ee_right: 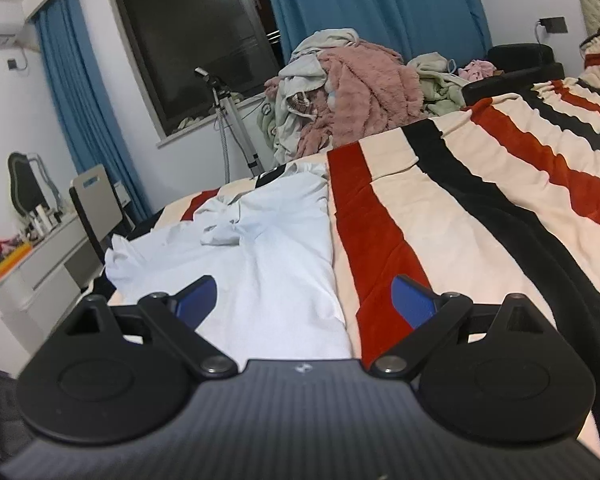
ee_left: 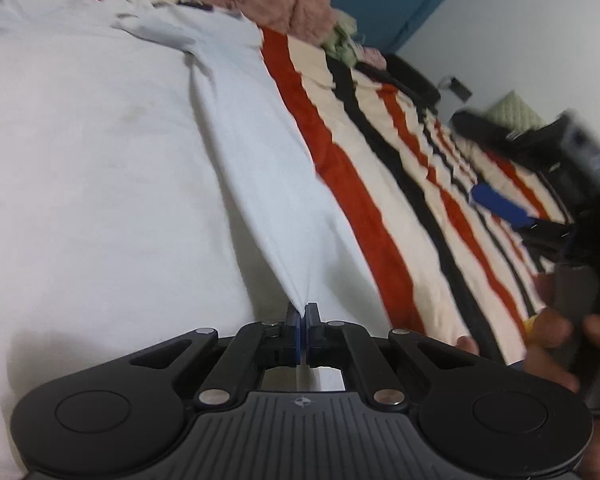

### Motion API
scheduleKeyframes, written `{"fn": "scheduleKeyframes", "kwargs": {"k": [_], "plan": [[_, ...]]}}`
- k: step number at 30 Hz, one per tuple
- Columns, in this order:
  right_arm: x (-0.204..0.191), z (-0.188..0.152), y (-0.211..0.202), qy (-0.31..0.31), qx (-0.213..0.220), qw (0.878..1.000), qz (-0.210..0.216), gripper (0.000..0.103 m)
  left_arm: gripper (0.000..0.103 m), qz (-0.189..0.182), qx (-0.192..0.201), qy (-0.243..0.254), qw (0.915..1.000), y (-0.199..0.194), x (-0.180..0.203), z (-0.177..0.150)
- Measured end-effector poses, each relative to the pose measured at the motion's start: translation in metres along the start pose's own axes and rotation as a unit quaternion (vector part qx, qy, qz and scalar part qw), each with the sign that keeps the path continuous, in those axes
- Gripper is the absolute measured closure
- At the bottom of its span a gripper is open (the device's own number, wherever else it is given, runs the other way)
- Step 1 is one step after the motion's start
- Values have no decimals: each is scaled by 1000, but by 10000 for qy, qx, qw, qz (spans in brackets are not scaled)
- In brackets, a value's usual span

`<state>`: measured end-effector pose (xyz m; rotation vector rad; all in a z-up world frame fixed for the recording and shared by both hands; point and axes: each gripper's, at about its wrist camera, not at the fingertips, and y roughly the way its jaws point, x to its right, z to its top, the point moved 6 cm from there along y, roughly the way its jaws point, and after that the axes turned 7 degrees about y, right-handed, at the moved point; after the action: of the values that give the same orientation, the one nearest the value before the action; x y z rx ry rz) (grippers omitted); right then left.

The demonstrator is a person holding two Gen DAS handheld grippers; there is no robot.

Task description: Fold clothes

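Observation:
A white shirt (ee_left: 100, 152) lies spread on a striped blanket (ee_left: 400, 184) on the bed. My left gripper (ee_left: 303, 312) is shut on the shirt's near edge, pulling a taut fold up from the cloth. In the right wrist view the same white shirt (ee_right: 268, 248) lies ahead, its near right edge between the fingers. My right gripper (ee_right: 304, 300) is open and empty, just above the shirt's edge and the blanket (ee_right: 480, 208). It also shows at the right of the left wrist view (ee_left: 540, 216), blurred, held in a hand.
A pile of pink and pale clothes (ee_right: 348, 92) sits at the far end of the bed. A window (ee_right: 196, 36) with blue curtains (ee_right: 372, 4), a tripod stand (ee_right: 228, 128) and a desk with a chair (ee_right: 88, 204) stand at the left.

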<state>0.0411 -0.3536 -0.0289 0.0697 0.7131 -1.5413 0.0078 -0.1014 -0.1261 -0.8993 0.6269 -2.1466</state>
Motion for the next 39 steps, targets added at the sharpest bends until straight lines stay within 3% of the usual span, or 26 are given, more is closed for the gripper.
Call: {"fn": "scheduleKeyframes", "kwargs": {"k": [4, 10, 11, 14, 18, 20, 23, 26, 32, 39], "plan": [[-4, -4, 4, -158, -61, 9998, -59, 7, 102, 371, 117, 73, 9992, -16, -1, -4], [-13, -10, 5, -429, -57, 9991, -41, 7, 100, 628, 130, 285, 9975, -24, 2, -5], [-15, -10, 4, -476, -31, 9989, -21, 7, 93, 636, 163, 350, 9972, -27, 4, -6], [-20, -9, 0, -590, 83, 9982, 32, 7, 55, 818, 319, 588, 9944, -34, 11, 0], [-25, -8, -4, -689, 258, 9972, 99, 7, 29, 1180, 688, 851, 9870, -48, 16, 10], [-27, -6, -7, -719, 346, 9967, 123, 7, 23, 1584, 1022, 942, 9775, -61, 15, 18], [-30, -5, -10, -779, 463, 9958, 110, 7, 13, 2233, 1687, 1197, 9525, -86, 16, 33], [-34, -4, -14, -859, 559, 9947, 120, 7, 3, 2549, 2205, 1279, 9328, -110, 16, 42], [-46, -9, -16, -1034, 663, 9922, 210, 7, 1, 2501, 2334, 985, 9345, -124, 5, 48], [-53, -18, -12, -1139, 591, 9915, 193, 7, 0, 2571, 2284, 966, 9340, -123, -3, 45]]}}
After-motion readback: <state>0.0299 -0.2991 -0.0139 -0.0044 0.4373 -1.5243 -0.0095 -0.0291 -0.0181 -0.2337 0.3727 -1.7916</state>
